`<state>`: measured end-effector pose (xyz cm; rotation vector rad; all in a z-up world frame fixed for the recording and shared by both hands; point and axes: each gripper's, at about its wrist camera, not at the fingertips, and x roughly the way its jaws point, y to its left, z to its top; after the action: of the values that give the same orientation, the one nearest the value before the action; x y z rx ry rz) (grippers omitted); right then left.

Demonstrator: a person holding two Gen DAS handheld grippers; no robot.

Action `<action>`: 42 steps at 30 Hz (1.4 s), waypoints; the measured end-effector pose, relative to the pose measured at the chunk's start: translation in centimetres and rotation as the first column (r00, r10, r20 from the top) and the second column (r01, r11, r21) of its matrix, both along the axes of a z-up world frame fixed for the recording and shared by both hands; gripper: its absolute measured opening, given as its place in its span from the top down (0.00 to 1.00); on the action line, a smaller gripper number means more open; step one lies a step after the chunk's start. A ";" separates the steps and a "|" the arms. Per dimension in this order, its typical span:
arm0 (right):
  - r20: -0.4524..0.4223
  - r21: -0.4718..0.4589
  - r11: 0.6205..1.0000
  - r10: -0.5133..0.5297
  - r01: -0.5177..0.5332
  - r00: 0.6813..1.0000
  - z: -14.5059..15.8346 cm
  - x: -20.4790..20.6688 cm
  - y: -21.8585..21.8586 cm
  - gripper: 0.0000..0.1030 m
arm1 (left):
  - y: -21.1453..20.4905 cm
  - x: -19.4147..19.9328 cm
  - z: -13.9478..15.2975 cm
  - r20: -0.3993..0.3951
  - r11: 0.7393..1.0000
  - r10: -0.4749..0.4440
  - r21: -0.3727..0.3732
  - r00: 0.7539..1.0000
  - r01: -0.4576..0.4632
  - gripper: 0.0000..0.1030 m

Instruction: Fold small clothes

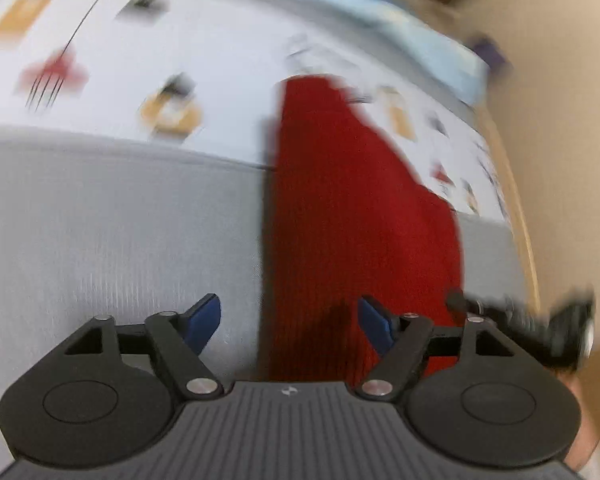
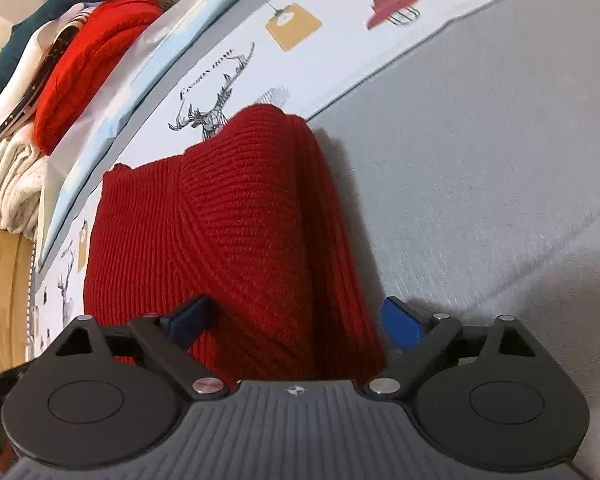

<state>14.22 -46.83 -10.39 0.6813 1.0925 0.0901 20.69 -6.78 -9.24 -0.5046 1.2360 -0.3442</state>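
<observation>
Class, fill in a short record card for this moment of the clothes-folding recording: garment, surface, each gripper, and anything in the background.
Garment: red knit garment, ribbed, partly folded, lying flat
Surface: grey cloth over a printed sheet
Left gripper: open, holding nothing, view blurred
Right gripper: open, fingers either side of the garment's near edge
Background: pile of clothes beyond the sheet

Soft, even indoor light fills both views, with no glare. The left wrist view is heavily motion-blurred: the printed sheet (image 1: 148,60) smears across the upper frame, while the black mount at the bottom stays sharp. The right wrist view is crisp; the red knit (image 2: 236,232) casts a soft shadow rightward. Fisheye bending curves all edges.
</observation>
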 end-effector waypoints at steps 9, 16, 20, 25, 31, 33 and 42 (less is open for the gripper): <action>0.026 0.018 1.000 0.006 -0.006 1.000 0.0 0.5 0.6 0.26 | -2.5 2.9 -3.8 -0.066 0.992 0.036 -0.120 0.997 -0.043 0.06; 0.064 0.086 0.996 -0.036 0.031 0.997 0.4 0.3 0.8 0.59 | -4.2 3.4 -5.5 -0.095 0.978 0.071 -0.188 0.993 -0.088 0.12; 0.082 0.031 0.999 -0.036 0.034 0.996 1.2 0.4 2.2 0.65 | -4.1 3.0 -3.8 -0.022 0.988 0.050 -0.142 0.998 -0.053 0.35; 0.116 0.037 0.998 -0.046 0.042 0.992 2.0 1.5 4.0 0.68 | -1.8 2.6 -0.9 0.104 0.994 0.079 -0.078 0.991 -0.071 0.39; 0.177 0.052 0.999 0.000 -0.009 0.984 2.8 3.7 10.4 0.69 | 4.9 2.3 2.3 0.160 0.987 0.162 -0.031 0.974 -0.159 0.39; 0.198 0.070 0.997 0.021 -0.035 0.980 2.9 4.3 12.6 0.69 | 7.1 2.4 3.0 0.165 0.984 0.176 -0.017 0.970 -0.176 0.38; 0.134 0.006 0.995 0.099 -0.101 0.986 2.2 5.6 18.2 0.68 | 14.5 0.9 4.4 0.158 0.976 0.209 0.021 0.965 -0.215 0.36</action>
<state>19.84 -28.59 -8.18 0.6230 0.9971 0.2261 21.60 7.68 -4.87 -0.5615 1.0251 -0.1736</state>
